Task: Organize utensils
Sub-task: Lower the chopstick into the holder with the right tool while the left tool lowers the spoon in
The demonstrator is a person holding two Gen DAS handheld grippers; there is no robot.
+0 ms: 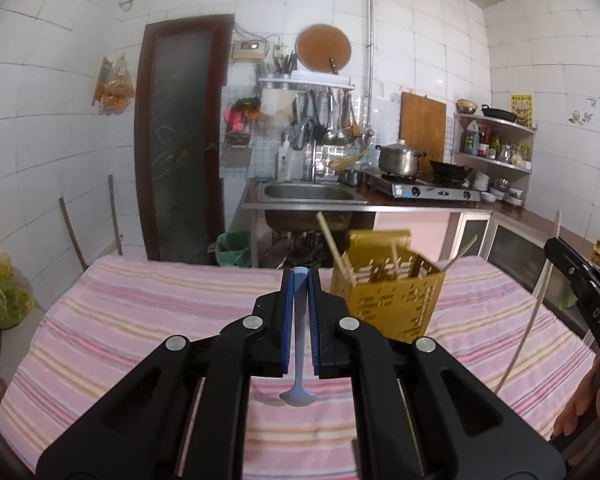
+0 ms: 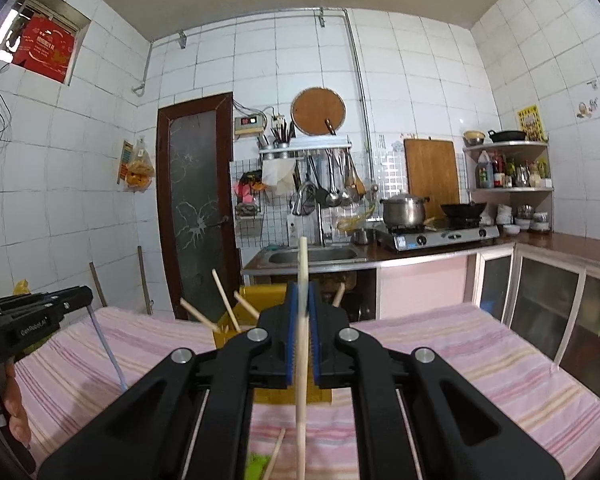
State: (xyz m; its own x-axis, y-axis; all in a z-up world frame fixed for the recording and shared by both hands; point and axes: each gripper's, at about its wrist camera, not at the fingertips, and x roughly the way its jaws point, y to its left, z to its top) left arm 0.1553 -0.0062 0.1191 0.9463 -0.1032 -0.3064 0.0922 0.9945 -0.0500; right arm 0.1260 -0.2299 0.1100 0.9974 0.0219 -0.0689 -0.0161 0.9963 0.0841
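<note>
My left gripper (image 1: 300, 276) is shut on the handle of a light blue spoon (image 1: 299, 394), whose bowl hangs down over the pink striped cloth (image 1: 140, 320). Just right of it stands a yellow perforated utensil holder (image 1: 392, 300) with several wooden chopsticks in it. My right gripper (image 2: 302, 292) is shut on a pale wooden chopstick (image 2: 301, 400) held upright, with the yellow holder (image 2: 252, 298) partly hidden behind its fingers. Each gripper shows at the edge of the other's view: the right gripper (image 1: 580, 280), the left gripper (image 2: 40, 312).
A loose chopstick (image 2: 275, 454) and something green (image 2: 260, 464) lie on the cloth below the right gripper. Beyond the table stand a sink (image 1: 308, 192), a gas stove with a pot (image 1: 400, 158), cabinets and a green bin (image 1: 232, 248). A yellow bag (image 1: 0, 280) sits left.
</note>
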